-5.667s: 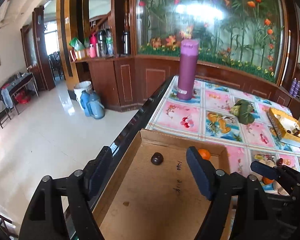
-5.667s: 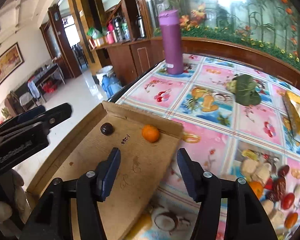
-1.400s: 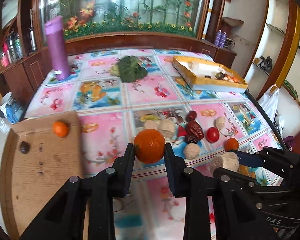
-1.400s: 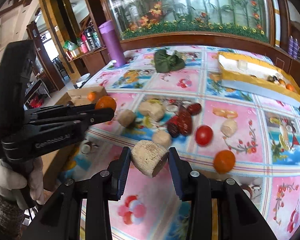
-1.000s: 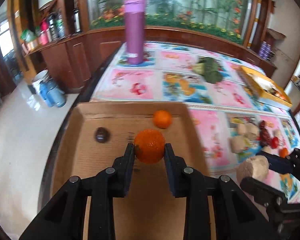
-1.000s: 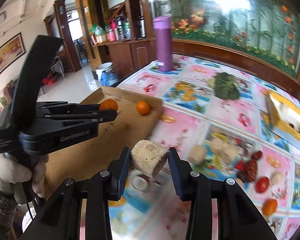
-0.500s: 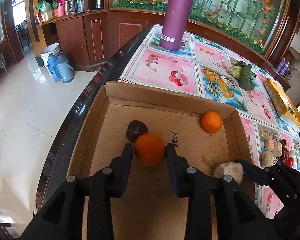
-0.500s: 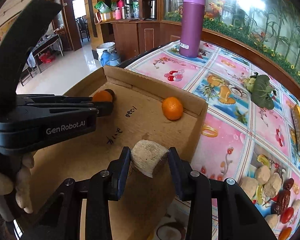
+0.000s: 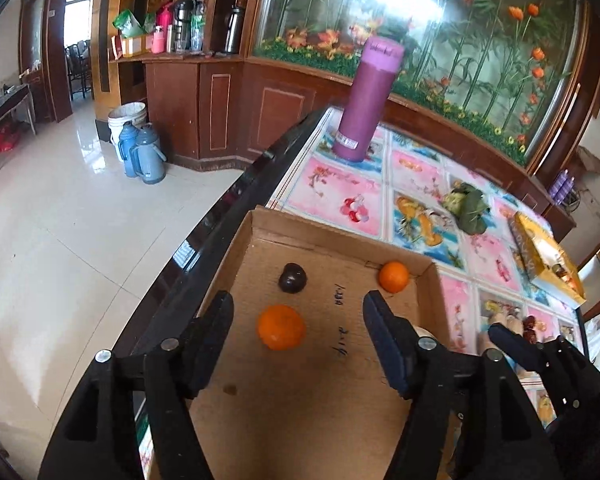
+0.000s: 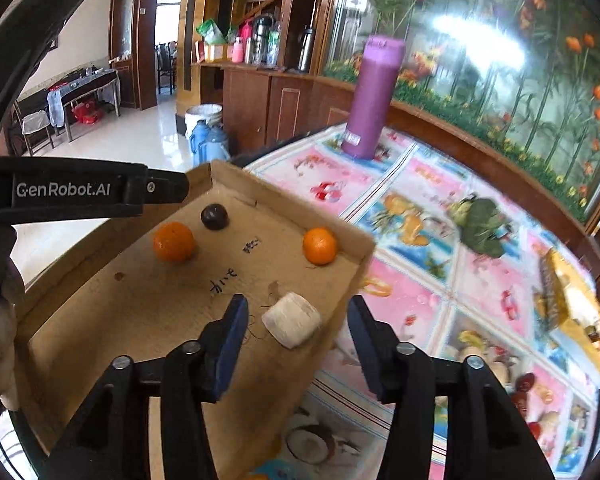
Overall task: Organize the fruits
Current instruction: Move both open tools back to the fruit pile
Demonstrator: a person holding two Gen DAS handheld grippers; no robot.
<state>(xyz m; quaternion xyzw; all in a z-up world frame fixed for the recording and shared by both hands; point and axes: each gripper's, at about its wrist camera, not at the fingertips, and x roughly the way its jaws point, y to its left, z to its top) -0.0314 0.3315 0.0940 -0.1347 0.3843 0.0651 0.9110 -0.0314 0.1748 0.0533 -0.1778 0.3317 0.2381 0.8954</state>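
Sitting loose in cardboard tray [image 10: 80, 312]: two oranges [image 10: 174, 241], dark fruit [image 10: 214, 216], pale cut chunk [image 10: 292, 320]. Left gripper [image 9: 298, 332] and right gripper [image 10: 296, 332] just opening, jaws spread, gripping nothing. Still waiting on tablecloth [image 10: 480, 280]: scattered fruit pile [image 10: 528, 384].

**A Bright Room With Shiny Floors**

The floor [image 9: 52, 232] is pale, shiny tile. Dark wooden cabinets [image 9: 220, 112] run under a big glass wall painted with flowers [image 9: 440, 28]. Flasks and cups [image 9: 184, 28] stand on top. Blue jugs [image 9: 142, 154] and a white bucket [image 9: 126, 114] sit on the floor. Daylight comes through a far doorway [image 9: 76, 32].
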